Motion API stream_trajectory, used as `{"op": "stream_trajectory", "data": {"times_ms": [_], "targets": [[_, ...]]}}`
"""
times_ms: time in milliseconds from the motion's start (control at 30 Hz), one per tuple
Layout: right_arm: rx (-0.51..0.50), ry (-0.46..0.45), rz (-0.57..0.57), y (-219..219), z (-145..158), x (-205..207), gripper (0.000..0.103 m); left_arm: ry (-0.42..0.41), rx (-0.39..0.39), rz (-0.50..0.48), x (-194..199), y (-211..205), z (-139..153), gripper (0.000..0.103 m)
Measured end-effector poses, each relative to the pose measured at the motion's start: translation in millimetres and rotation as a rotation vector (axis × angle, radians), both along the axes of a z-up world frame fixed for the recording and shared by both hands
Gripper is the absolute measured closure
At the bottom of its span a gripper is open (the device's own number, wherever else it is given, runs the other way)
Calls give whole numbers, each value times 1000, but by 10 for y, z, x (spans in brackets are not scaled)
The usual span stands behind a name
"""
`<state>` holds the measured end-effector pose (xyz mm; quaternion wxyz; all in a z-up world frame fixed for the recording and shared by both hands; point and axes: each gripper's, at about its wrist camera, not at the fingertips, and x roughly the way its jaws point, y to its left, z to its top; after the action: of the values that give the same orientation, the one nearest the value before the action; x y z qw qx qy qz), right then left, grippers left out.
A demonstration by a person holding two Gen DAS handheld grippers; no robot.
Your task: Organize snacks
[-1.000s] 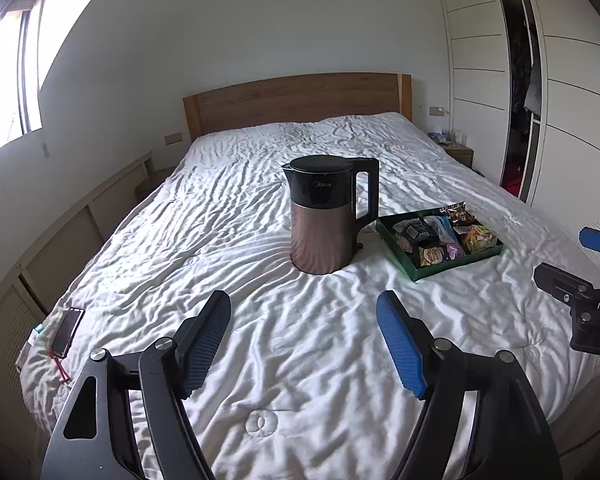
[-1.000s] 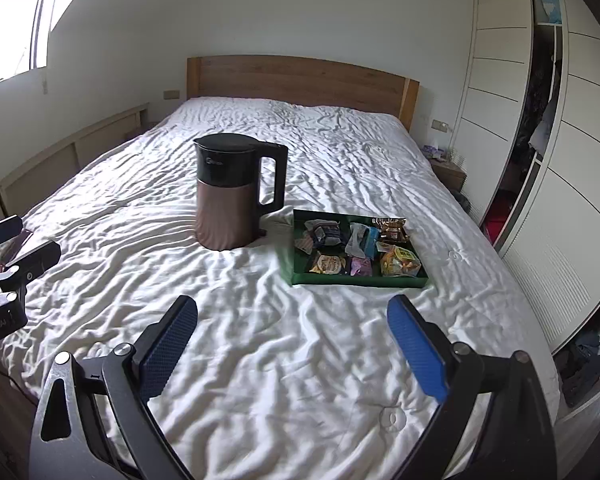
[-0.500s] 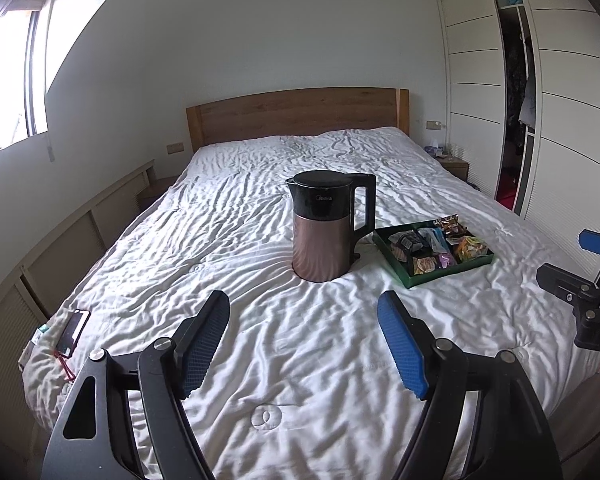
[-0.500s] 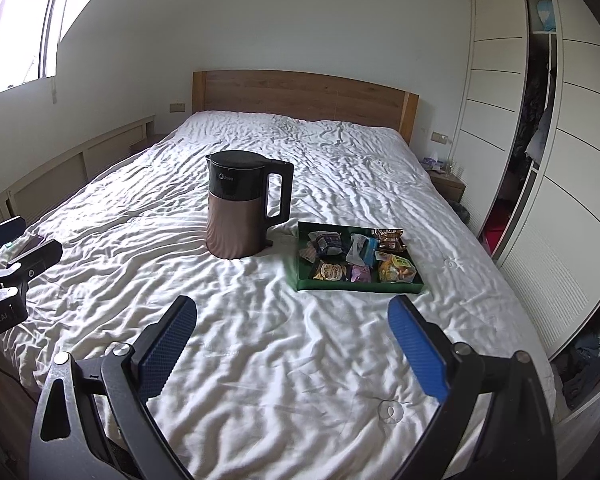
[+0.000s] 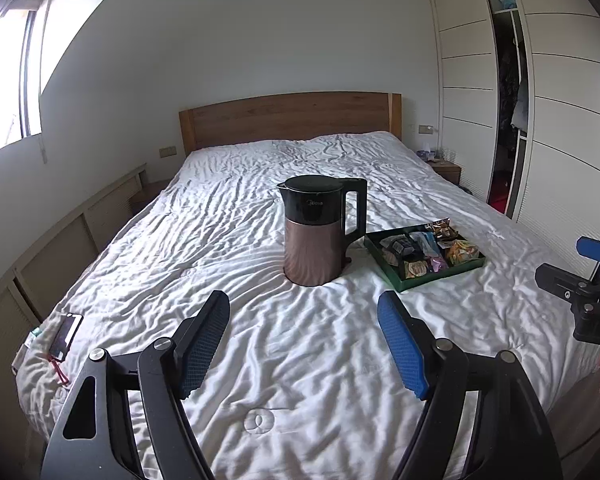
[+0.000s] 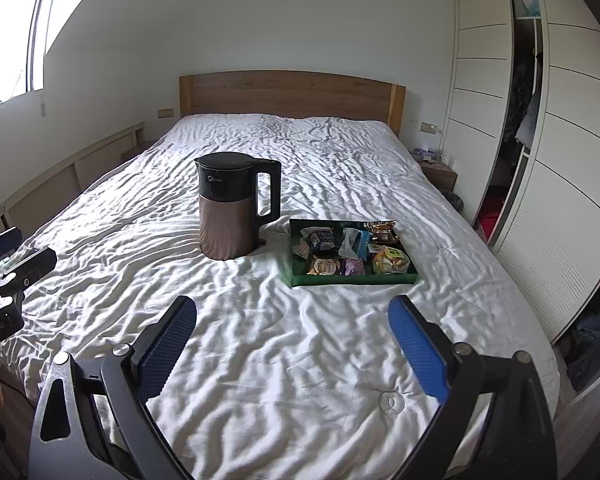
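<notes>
Kettle [image 6: 236, 206] stands upright mid-bed [image 6: 300, 340], and just to its right sits the tray [image 6: 352, 279] with the snack packets [image 6: 350, 248] packed inside it. Headboard [image 6: 292, 96] is behind them, wardrobe [image 6: 560, 160] along the right, and a phone [image 5: 65, 336] lies at the bed's near left corner.

Both views pull back and tip up from a second ago. In the left wrist view the kettle [image 5: 322, 230] and tray [image 5: 396, 280] now sit smaller and lower, the tray at four o'clock of the kettle, and more wall shows above the headboard [image 5: 290, 120]. In the right wrist view the kettle [image 6: 236, 206] slides toward three o'clock and shrinks, with the tray [image 6: 296, 276] trailing it. Nothing on the bed itself shifts; most of the change comes early.
</notes>
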<state>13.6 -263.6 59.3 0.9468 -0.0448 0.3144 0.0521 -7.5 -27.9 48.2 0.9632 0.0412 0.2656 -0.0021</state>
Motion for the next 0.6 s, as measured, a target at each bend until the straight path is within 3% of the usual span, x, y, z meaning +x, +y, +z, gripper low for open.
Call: {"op": "stream_trajectory", "data": {"times_ms": [600], "targets": [[-4,22,-67,-205,-65,-21,0,47,-28,-66,31,-91,-44,32]]}}
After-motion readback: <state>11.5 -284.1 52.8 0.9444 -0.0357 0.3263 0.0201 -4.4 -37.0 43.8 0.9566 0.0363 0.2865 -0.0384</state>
